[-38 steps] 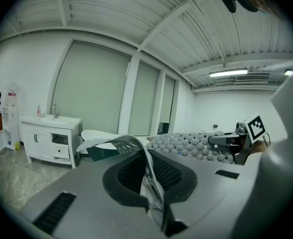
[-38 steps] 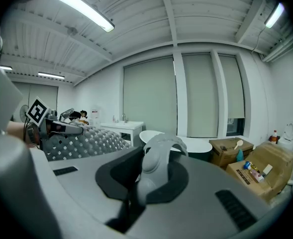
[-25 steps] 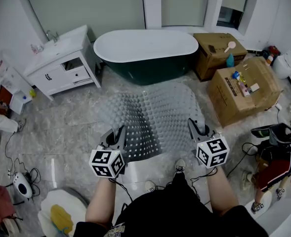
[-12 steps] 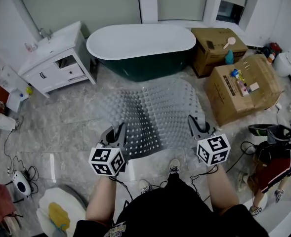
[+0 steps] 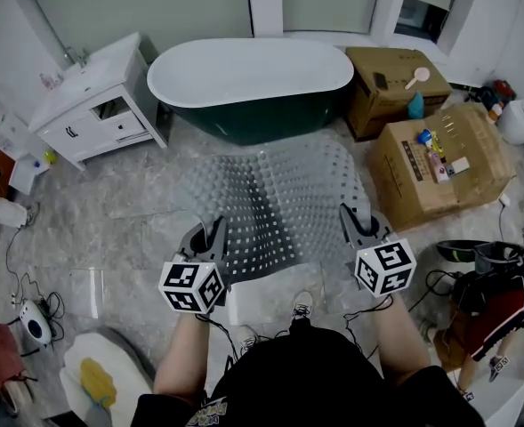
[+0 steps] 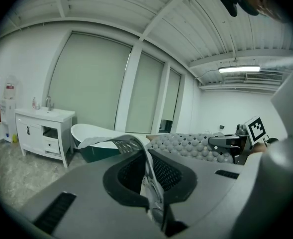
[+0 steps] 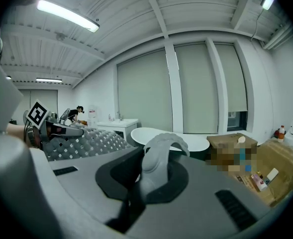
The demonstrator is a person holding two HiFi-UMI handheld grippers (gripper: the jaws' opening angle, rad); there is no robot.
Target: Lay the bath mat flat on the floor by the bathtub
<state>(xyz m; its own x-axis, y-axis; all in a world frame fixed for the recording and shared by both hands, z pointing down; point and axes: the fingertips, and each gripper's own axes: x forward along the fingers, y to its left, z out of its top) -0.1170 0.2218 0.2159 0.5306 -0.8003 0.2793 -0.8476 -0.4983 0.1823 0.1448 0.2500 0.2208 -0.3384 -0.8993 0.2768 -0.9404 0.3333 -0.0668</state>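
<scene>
Marble floor (image 5: 128, 212) fronts the bathtub (image 5: 248, 71) at twelve o'clock. Fingers of the left gripper (image 5: 213, 235) and right gripper (image 5: 352, 222) pinch the bath mat (image 5: 279, 194).

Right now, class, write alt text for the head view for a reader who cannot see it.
The left tool and right tool each clamp a near corner of a grey perforated bath mat that stretches toward a dark green bathtub.

We observe the grey perforated bath mat (image 5: 275, 207) spread out, near corners raised, sloping toward the dark-green bathtub (image 5: 253, 83)
</scene>
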